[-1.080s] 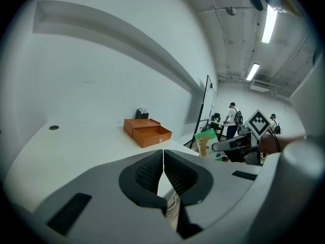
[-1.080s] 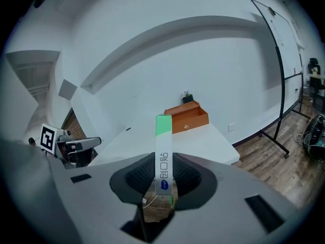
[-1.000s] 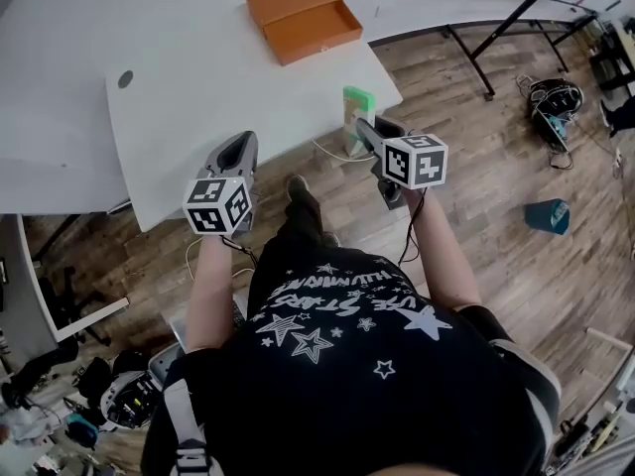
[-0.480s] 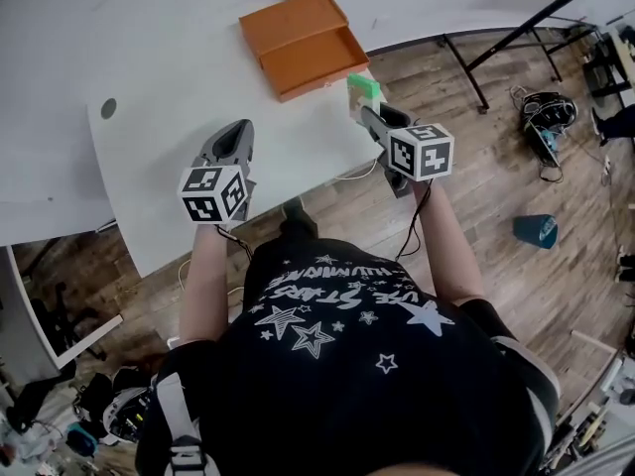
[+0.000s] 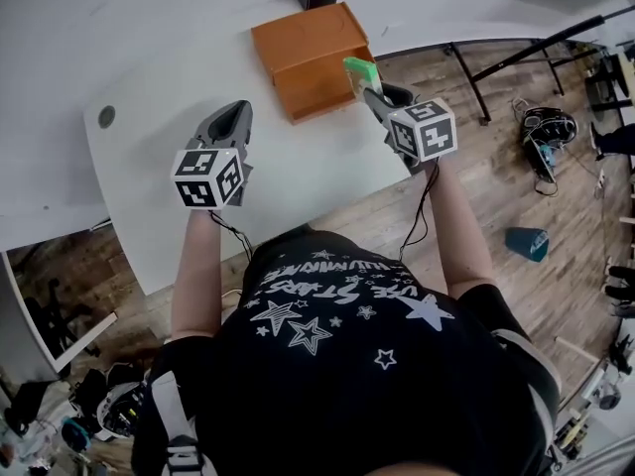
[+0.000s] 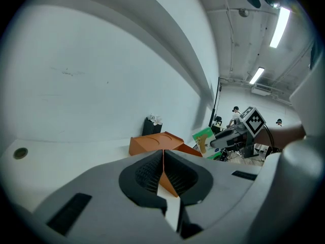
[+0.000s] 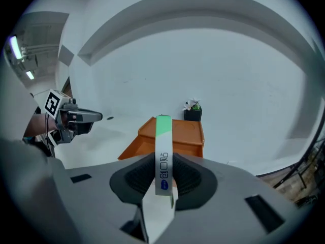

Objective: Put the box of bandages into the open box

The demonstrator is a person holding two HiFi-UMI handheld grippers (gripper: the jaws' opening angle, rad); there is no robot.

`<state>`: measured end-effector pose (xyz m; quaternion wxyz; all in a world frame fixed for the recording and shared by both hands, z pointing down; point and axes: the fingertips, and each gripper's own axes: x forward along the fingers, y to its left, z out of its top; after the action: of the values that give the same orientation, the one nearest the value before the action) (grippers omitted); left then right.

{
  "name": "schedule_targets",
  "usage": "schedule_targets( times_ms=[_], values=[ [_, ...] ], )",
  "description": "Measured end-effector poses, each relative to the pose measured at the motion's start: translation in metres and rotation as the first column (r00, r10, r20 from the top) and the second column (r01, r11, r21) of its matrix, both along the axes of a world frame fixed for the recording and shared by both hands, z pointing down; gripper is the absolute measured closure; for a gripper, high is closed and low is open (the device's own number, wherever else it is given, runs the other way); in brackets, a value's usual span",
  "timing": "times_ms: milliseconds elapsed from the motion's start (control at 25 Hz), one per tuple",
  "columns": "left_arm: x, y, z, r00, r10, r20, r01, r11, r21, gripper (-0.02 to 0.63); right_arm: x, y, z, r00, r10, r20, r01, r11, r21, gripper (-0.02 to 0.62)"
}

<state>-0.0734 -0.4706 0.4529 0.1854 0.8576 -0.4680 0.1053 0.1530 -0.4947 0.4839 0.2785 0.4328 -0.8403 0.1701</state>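
My right gripper (image 5: 371, 95), clamped on the box of bandages (image 5: 359, 71), has reached the open box (image 5: 303, 48) at upper centre, so lowering comes next; left gripper (image 5: 232, 115) closed, empty.

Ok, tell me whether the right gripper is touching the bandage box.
Touching. In the right gripper view the right gripper clamps the bandage box from both sides.

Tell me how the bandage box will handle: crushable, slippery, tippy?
The bandage box looks like thin card, flat and narrow, so probably light and crushable; the right gripper pinches its broad faces. Its printed card seems smooth, so it may slip. Set on edge in the orange box, it would likely tip.
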Motion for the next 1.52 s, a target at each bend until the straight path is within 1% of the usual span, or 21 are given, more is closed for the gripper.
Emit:
schedule_targets(
  times_ms=[160,480,640,760,1000,1160,1320,1400,1520],
  values=[
    [-0.007,-0.015,0.003,1.0,0.001,0.006,-0.001,1.0,-0.003,0.581,-0.014,-0.021,0.007,0.992,-0.083,-0.099,0.082,0.997,-0.01,0.48],
    [-0.017,-0.03,0.02,1.0,0.007,-0.017,-0.007,0.999,-0.038,0.581,-0.047,-0.043,0.019,0.973,-0.176,-0.147,0.172,0.984,-0.036,0.48],
    [-0.021,-0.039,0.029,1.0,0.004,-0.03,-0.005,0.999,-0.053,0.581,-0.065,-0.048,0.028,0.947,-0.261,-0.19,0.253,0.965,-0.061,0.482],
    [-0.024,-0.043,0.034,0.999,-0.001,-0.036,-0.002,0.998,-0.062,0.581,-0.074,-0.049,0.039,0.926,-0.3,-0.23,0.287,0.954,-0.088,0.48],
    [-0.032,-0.052,0.044,0.999,-0.008,-0.043,0.004,0.997,-0.075,0.581,-0.085,-0.056,0.06,0.917,-0.317,-0.242,0.296,0.948,-0.118,0.48],
    [-0.035,-0.052,0.047,0.999,-0.01,-0.046,0.007,0.996,-0.086,0.581,-0.091,-0.057,0.068,0.92,-0.309,-0.243,0.287,0.95,-0.123,0.48],
    [-0.036,-0.049,0.047,0.999,-0.011,-0.049,0.006,0.996,-0.092,0.581,-0.09,-0.056,0.076,0.912,-0.306,-0.275,0.279,0.951,-0.131,0.48],
    [-0.034,-0.051,0.049,0.999,-0.011,-0.051,0.007,0.996,-0.094,0.581,-0.088,-0.06,0.081,0.909,-0.303,-0.288,0.278,0.952,-0.126,0.48],
    [-0.035,-0.049,0.047,0.999,-0.014,-0.05,0.009,0.996,-0.093,0.581,-0.089,-0.061,0.078,0.916,-0.288,-0.28,0.269,0.957,-0.105,0.48]
  ],
)
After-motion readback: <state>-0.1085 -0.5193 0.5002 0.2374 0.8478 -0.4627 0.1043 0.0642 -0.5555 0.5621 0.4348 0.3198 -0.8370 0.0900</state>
